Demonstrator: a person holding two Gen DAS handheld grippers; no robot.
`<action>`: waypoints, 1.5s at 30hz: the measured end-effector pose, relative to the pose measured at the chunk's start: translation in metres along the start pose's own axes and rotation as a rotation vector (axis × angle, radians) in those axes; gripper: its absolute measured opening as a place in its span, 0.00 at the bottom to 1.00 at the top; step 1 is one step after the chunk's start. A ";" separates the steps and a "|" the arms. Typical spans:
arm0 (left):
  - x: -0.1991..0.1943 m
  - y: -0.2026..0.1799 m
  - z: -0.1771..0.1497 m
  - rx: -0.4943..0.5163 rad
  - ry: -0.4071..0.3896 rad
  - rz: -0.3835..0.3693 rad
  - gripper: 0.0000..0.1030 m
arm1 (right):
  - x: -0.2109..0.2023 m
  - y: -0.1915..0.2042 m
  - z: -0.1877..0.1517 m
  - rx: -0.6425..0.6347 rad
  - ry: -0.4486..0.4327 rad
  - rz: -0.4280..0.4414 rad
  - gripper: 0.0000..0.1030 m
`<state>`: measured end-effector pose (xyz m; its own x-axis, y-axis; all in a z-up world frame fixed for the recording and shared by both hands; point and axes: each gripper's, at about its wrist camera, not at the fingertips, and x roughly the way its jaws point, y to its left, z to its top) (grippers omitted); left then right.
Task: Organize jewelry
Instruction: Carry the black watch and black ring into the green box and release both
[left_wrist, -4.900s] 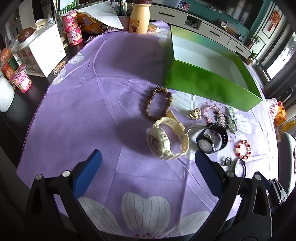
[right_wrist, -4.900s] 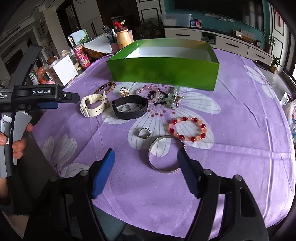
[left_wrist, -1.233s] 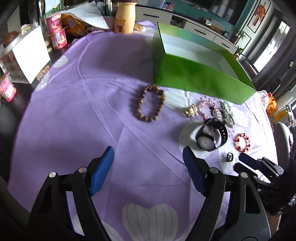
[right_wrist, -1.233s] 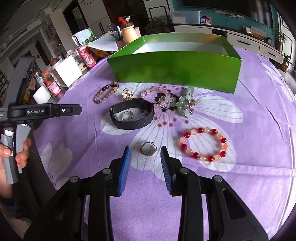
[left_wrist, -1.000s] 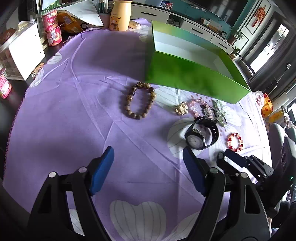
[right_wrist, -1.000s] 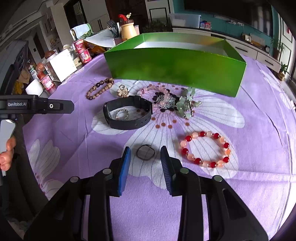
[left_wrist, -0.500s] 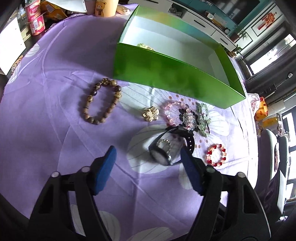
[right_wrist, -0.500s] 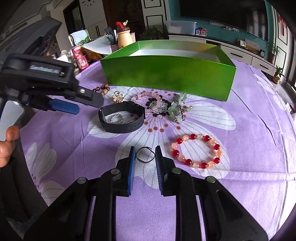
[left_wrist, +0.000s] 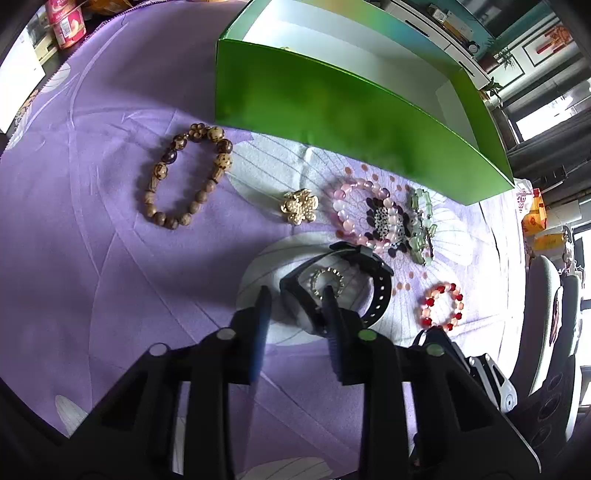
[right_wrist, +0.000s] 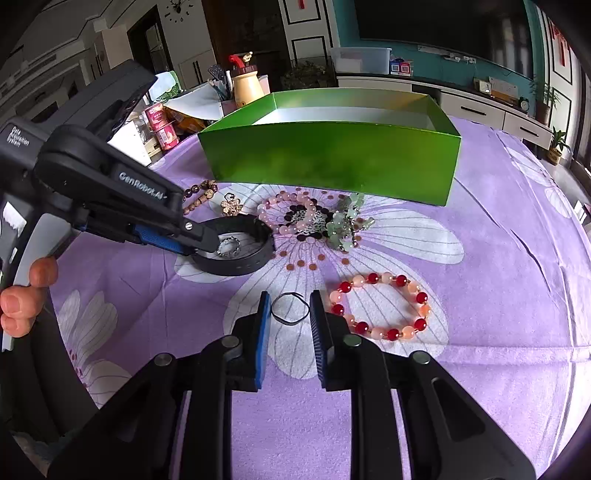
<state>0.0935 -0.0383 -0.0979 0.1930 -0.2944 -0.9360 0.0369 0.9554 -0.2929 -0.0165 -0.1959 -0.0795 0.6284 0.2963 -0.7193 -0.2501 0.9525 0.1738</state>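
Left wrist view: our left gripper (left_wrist: 295, 301) pinches the black watch (left_wrist: 343, 284) by its face, ready to lift it toward the green box (left_wrist: 332, 107) at the table's far edge. Right wrist view: our right gripper (right_wrist: 289, 308) narrowly brackets the thin ring (right_wrist: 290, 309), unseen from the left; whether the pads touch it, we cannot tell.

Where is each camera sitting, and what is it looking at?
Left wrist: sits on the left gripper, looking steeply down at the black watch between its jaws; only its own arms show.
Right wrist: sits on the right gripper, looking across the purple cloth at the small dark ring between its jaws; the person's fingers show at left.
Both see the green box and the watch.
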 end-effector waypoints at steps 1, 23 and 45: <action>0.000 0.000 -0.001 0.004 -0.001 0.003 0.18 | 0.000 0.000 0.000 0.003 -0.001 0.000 0.21; -0.064 0.014 -0.002 0.076 -0.194 0.026 0.08 | -0.015 0.001 0.020 0.003 -0.051 -0.012 0.20; -0.062 -0.041 0.125 0.115 -0.298 0.054 0.08 | 0.015 -0.047 0.132 0.070 -0.167 -0.065 0.20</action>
<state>0.2027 -0.0560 -0.0032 0.4761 -0.2400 -0.8460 0.1256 0.9707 -0.2047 0.1018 -0.2270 -0.0102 0.7566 0.2365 -0.6096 -0.1573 0.9708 0.1813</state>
